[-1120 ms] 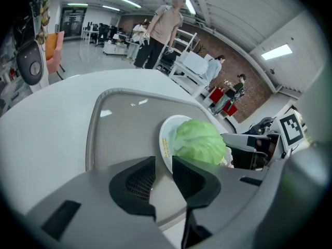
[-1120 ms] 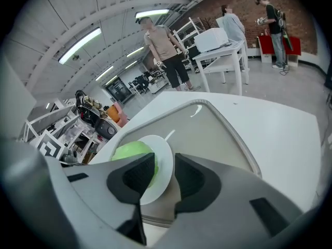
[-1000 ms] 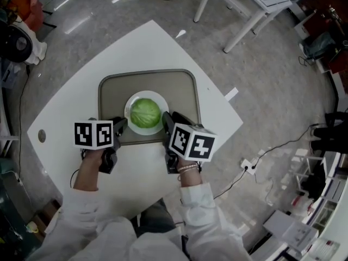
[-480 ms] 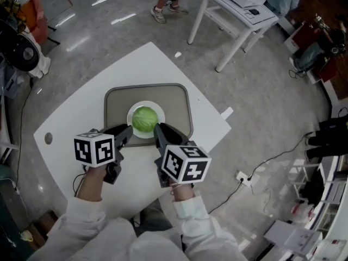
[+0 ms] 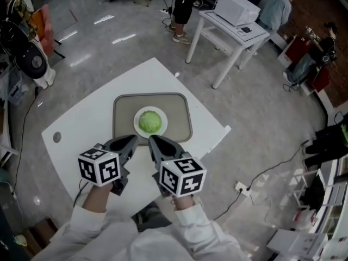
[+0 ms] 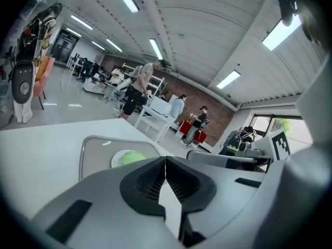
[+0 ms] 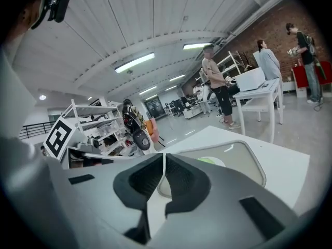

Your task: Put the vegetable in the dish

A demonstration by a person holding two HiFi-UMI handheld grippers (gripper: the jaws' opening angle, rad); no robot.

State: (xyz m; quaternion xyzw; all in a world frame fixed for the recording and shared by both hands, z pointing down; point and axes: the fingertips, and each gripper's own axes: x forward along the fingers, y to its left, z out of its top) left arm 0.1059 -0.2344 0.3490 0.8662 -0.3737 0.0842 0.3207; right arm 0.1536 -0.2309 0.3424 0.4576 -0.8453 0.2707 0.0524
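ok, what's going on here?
A person holds a gripper in each hand above the white table. The green vegetable already sits in the white dish, which rests on the grey tray. The left gripper is shut and empty. The right gripper has its jaws closing with nothing between them. Both hang short of the tray, and neither touches the dish.

Left gripper view: left gripper (image 6: 165,161) body covers dish (image 6: 113,160) near rim, cabbage (image 6: 130,157) lower part, tray (image 6: 96,154) near edge.
Right gripper view: right gripper (image 7: 164,157), jaws closing, nothing between, hides most of dish; cabbage just green sliver.
Head view: person (image 5: 182,1) cut off at top edge.
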